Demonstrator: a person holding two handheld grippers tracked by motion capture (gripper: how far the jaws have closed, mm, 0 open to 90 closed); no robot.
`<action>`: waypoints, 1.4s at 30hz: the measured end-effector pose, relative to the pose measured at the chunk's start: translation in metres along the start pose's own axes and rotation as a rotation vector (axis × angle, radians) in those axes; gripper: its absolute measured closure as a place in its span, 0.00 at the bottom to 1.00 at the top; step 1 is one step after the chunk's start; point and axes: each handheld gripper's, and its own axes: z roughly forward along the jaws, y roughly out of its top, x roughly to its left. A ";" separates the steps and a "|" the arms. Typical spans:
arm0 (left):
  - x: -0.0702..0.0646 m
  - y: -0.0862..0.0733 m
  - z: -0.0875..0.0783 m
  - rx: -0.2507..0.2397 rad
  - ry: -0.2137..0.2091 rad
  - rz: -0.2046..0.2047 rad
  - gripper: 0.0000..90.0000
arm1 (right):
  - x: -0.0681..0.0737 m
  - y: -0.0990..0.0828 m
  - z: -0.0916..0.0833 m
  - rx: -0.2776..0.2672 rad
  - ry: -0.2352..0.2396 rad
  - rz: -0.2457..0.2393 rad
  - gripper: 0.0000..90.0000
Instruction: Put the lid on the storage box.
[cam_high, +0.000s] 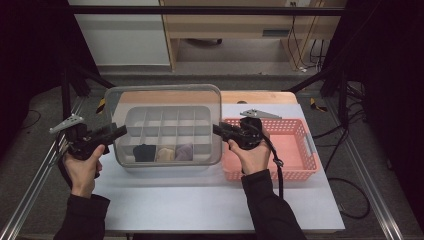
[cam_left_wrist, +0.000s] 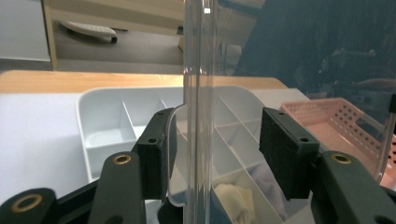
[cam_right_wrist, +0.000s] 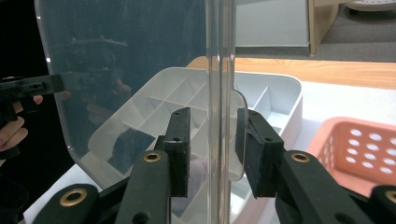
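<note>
Clear lid (cam_high: 165, 107) hangs above the divided organiser tray (cam_high: 167, 134) mid-table. Left gripper (cam_high: 114, 132) and right gripper (cam_high: 219, 130) straddle its side rims, jaws parted, pads apparently not pressing. Next: level alignment, then lowering onto the tray.

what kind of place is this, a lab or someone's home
Probably a lab or recording workspace, not a home: a white table inside a metal frame, dark curtains at both sides, and loose cables on the grey carpet.

Your left gripper (cam_left_wrist: 212, 154) at the clear lid's (cam_left_wrist: 198, 93) edge

Your jaws stand either side of that upright edge, with gaps showing. Behind it lie the white divided tray (cam_left_wrist: 112, 121), folded cloths (cam_left_wrist: 233, 198) and pink basket (cam_left_wrist: 336, 119).
</note>
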 end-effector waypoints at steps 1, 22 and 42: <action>0.002 0.002 0.000 -0.006 0.003 -0.001 0.51 | 0.001 0.001 0.003 0.005 0.000 0.002 0.73; 0.036 0.006 0.018 0.007 0.019 -0.052 0.50 | -0.003 0.006 0.041 0.053 -0.017 0.048 0.73; 0.044 0.002 0.025 0.036 0.029 -0.068 0.48 | -0.005 0.005 0.051 0.057 -0.028 0.067 0.73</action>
